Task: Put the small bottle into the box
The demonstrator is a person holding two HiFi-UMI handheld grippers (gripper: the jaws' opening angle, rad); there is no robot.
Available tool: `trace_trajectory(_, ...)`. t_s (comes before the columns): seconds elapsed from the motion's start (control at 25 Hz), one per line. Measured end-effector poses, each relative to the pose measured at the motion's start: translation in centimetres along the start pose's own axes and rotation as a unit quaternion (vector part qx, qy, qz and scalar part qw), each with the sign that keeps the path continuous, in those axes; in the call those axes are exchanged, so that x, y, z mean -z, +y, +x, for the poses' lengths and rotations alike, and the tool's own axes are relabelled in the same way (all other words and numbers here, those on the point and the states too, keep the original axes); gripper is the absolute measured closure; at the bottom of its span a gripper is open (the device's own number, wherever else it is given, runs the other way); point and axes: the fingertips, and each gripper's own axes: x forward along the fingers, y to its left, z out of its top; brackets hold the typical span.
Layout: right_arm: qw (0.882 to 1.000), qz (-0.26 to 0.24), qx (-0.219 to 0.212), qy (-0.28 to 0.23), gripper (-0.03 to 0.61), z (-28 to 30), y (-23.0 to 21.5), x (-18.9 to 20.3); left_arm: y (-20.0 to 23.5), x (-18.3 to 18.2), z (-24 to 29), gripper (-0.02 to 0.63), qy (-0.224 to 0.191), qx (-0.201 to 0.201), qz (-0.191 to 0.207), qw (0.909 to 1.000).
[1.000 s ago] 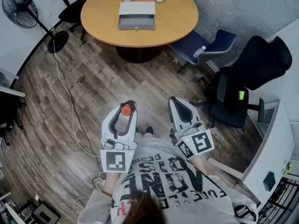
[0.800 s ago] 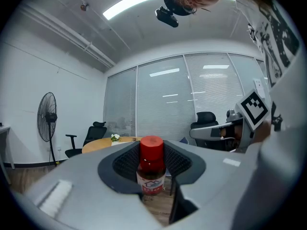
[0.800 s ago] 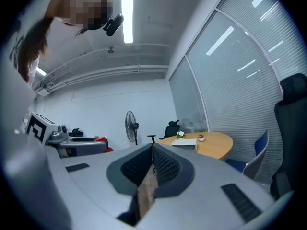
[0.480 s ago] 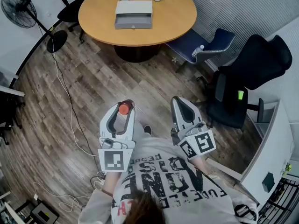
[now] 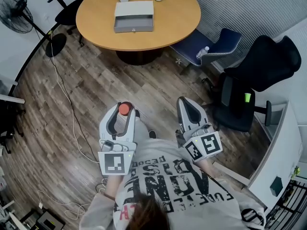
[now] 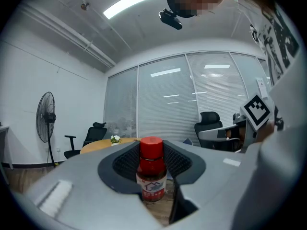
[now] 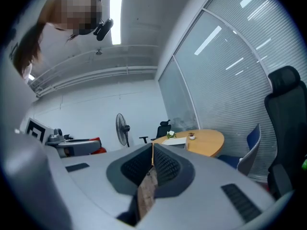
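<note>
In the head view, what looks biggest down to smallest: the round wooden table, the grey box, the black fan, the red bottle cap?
1. Round wooden table.
2. Grey box and black fan look about alike, so no ranking.
3. Red bottle cap, smallest, even though it is nearest the camera.

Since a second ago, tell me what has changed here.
The left gripper, still shut on the bottle, drifted slightly left in the head view. The table and box also slid a little left, so the person probably turned or stepped. Nothing was grabbed or released. The right gripper stays shut and empty; the box stays on the table.
</note>
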Motion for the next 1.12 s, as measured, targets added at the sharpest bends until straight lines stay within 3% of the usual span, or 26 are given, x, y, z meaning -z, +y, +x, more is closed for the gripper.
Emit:
trace_trajectory(0.48,0.999,0.0,0.03,-0.016,0.563,10.7,-1.8,-3.8,7.3,-4.1,9.9,0.465,-0.027,0.052,0.004,0.9983)
trace_trajectory(0.76,0.999,0.002,0.049,-0.022,0.563,16.2,-1.3,-3.8,11.9,-4.6,13.4,0.465,-0.033,0.074,-0.001,0.9967)
trace_trajectory(1.12,0.998,0.002,0.055,-0.013,0.563,19.7,-0.2,-3.0,16.0,-3.8,14.8,0.465,-0.029,0.066,-0.006,0.9974)
